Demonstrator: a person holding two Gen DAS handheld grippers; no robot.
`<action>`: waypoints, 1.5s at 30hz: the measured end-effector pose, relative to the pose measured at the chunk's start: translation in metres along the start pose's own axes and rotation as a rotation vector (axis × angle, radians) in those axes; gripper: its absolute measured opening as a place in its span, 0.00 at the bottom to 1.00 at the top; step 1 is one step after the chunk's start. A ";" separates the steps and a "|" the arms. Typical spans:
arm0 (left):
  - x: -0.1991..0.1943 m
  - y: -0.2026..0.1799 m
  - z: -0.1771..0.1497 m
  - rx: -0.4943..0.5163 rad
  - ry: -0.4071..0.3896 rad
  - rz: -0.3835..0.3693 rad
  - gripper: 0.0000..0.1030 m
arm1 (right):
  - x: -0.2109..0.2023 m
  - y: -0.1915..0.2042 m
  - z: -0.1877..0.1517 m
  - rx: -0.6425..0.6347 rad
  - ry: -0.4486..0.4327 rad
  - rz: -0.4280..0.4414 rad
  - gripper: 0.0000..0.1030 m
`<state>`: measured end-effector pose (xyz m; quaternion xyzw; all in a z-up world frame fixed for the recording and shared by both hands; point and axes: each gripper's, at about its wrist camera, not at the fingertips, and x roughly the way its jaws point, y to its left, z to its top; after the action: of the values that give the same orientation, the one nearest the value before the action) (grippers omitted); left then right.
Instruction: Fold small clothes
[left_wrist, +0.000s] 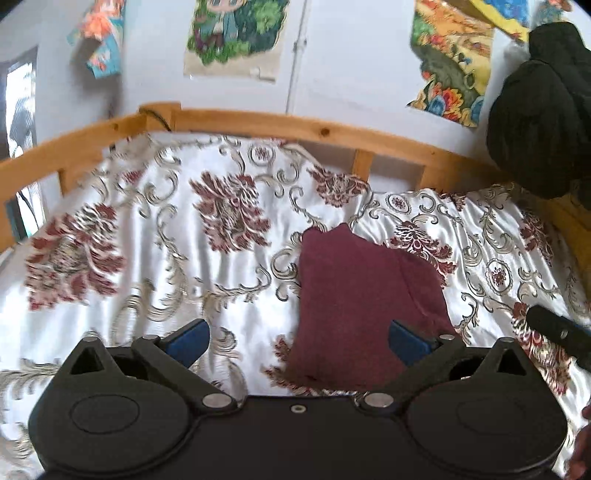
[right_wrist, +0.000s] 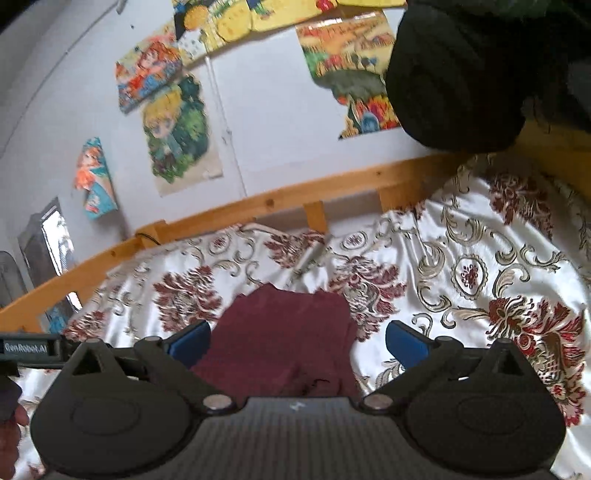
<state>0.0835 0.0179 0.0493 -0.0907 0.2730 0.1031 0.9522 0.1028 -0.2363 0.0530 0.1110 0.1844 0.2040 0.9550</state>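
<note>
A small maroon garment (left_wrist: 362, 295) lies folded on the white floral bedspread (left_wrist: 166, 240). My left gripper (left_wrist: 299, 341) is open above the bed, its right blue finger (left_wrist: 406, 341) over the garment's near edge and its left finger over bare spread. In the right wrist view the same maroon garment (right_wrist: 284, 339) lies between the blue fingers of my open right gripper (right_wrist: 297, 341). Neither gripper holds anything. Part of the right gripper (left_wrist: 561, 332) shows at the right edge of the left wrist view.
A wooden bed rail (left_wrist: 258, 125) runs along the far side against a white wall with posters (left_wrist: 236, 33). A bulky black cloth bundle (left_wrist: 543, 118) hangs at the right, also in the right wrist view (right_wrist: 461, 74). The left gripper's body (right_wrist: 29, 349) shows at the left.
</note>
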 end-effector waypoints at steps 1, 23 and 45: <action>-0.007 -0.001 -0.004 0.014 -0.010 0.004 0.99 | -0.007 0.004 0.001 -0.007 0.000 0.005 1.00; -0.032 0.000 -0.068 0.146 -0.080 0.017 0.99 | -0.059 0.018 -0.040 -0.007 0.057 -0.043 1.00; -0.031 0.001 -0.067 0.156 -0.059 0.076 0.99 | -0.054 0.016 -0.042 -0.010 0.090 -0.052 1.00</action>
<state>0.0242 -0.0015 0.0103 -0.0027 0.2555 0.1201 0.9593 0.0345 -0.2398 0.0365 0.0919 0.2290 0.1849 0.9513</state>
